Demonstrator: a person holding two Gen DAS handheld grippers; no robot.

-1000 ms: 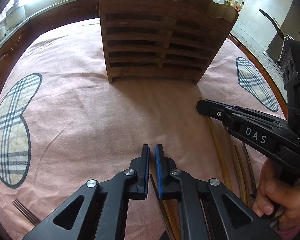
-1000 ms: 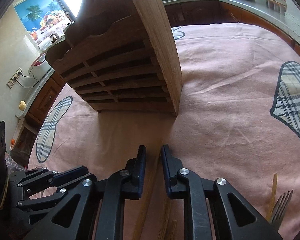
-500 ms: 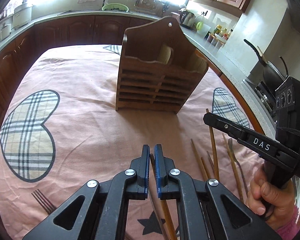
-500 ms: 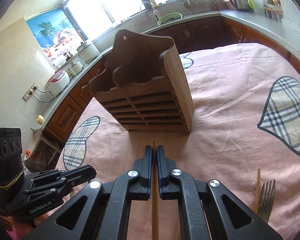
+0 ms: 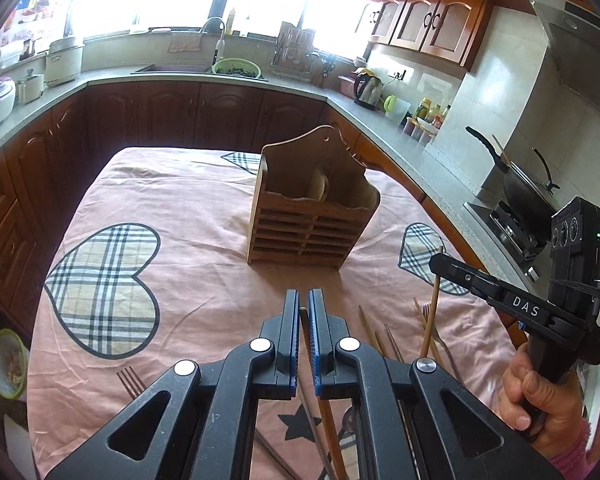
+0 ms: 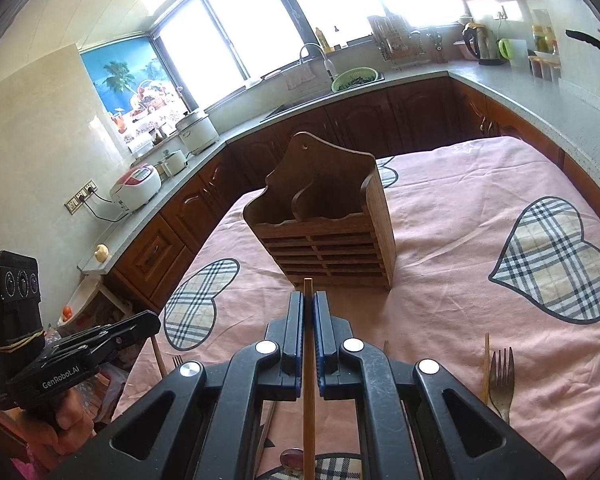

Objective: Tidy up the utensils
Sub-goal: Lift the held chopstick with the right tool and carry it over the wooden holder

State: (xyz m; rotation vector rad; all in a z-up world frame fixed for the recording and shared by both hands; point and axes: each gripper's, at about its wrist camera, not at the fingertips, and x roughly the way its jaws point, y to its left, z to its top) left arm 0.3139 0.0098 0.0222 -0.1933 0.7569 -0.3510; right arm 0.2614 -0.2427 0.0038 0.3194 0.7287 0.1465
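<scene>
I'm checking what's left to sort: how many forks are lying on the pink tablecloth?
2. One metal fork lies at the right, beside a loose wooden chopstick; the second fork shows only its tines at the left. Others may lie hidden out of view.

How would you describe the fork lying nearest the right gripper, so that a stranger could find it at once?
Start at the pink tablecloth with plaid hearts. On its near edge, below the big right-hand heart, lies a dark fork, tines pointing away. A pale chopstick lies alongside it, but only the fork has prongs.
</scene>
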